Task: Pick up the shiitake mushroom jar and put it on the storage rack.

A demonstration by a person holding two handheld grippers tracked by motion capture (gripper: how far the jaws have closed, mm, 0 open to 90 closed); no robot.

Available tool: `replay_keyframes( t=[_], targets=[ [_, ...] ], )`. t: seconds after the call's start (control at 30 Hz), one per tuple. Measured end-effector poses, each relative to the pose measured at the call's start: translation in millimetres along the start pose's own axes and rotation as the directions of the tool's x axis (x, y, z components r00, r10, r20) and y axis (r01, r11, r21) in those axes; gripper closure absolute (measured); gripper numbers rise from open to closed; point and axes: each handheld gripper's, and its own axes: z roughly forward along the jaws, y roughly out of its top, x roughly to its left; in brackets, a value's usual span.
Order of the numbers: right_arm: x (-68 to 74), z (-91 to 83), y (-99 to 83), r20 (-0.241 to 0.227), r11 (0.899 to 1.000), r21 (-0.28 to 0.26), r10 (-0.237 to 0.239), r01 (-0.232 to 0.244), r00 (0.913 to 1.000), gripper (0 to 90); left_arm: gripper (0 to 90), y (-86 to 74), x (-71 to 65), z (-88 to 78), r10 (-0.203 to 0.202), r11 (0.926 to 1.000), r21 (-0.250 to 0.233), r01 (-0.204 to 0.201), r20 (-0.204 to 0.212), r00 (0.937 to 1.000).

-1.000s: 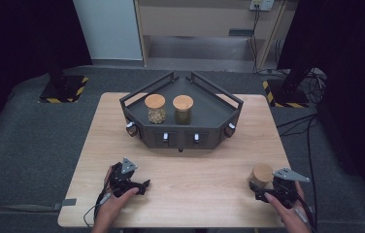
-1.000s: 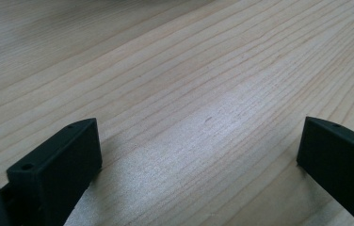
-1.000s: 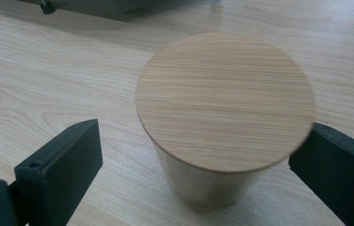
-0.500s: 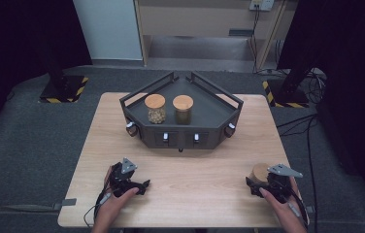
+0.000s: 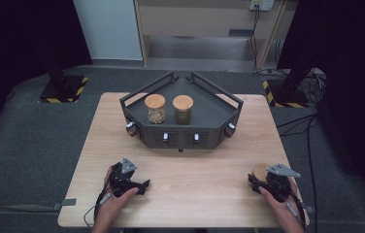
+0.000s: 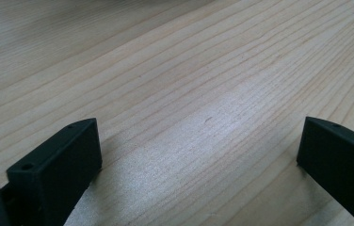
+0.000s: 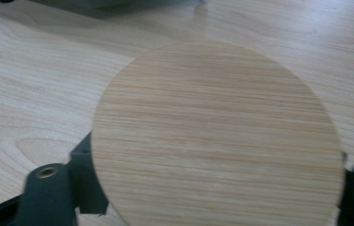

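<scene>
In the right gripper view the wooden lid (image 7: 217, 136) covers whatever sits beneath it and hides the inner faces of the right claw (image 7: 213, 188), so its body cannot be told. In the high view the right hand (image 5: 280, 206) blocks most of that lid (image 5: 259, 171), and both forearms are cut off by the bottom edge

no readable text, labels or signs

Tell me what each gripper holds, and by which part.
The right gripper clamps a round wooden-lidded jar by its sides below the lid. The left gripper holds nothing.
</scene>
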Motion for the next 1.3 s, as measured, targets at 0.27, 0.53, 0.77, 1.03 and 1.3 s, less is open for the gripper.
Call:
replay_keyframes(
  t=[0.27, 0.53, 0.77, 1.03, 1.3],
  targets=[
    [-4.1, -6.2, 7.8, -0.001, 1.000, 0.001, 0.005, -0.005, 1.0000, 25.6, 0.0, 0.0, 0.1, 0.0, 0.000, 1.0000, 0.000, 0.000, 0.000, 1.0000],
    [-2.4, -15.8, 21.4, 0.000, 1.000, 0.005, -0.027, 0.027, 0.9996, 25.6, 0.0, 0.0, 0.0, 0.0, 0.000, 1.0000, 0.000, 0.000, 0.000, 1.0000],
    [2.5, -20.9, 33.8, -0.016, 0.999, -0.002, -0.047, 0.047, 0.9988, 25.6, 0.0, 0.1, 0.1, 0.0, 0.000, 1.0000, 0.000, 0.000, 0.000, 1.0000],
    [6.2, -25.1, 46.7, -0.038, 0.998, -0.007, -0.059, 0.059, 0.9975, 25.7, 0.0, 0.0, 0.1, 0.0, 0.000, 1.0000, 0.000, 0.000, 0.000, 1.0000],
    [8.2, -26.9, 61.5, -0.054, 0.997, 0.001, -0.072, 0.072, 0.9960, 25.7, 0.0, 0.0, 0.1, 0.0, 0.000, 1.0000, 0.000, 0.000, 0.000, 1.0000]
  ],
)
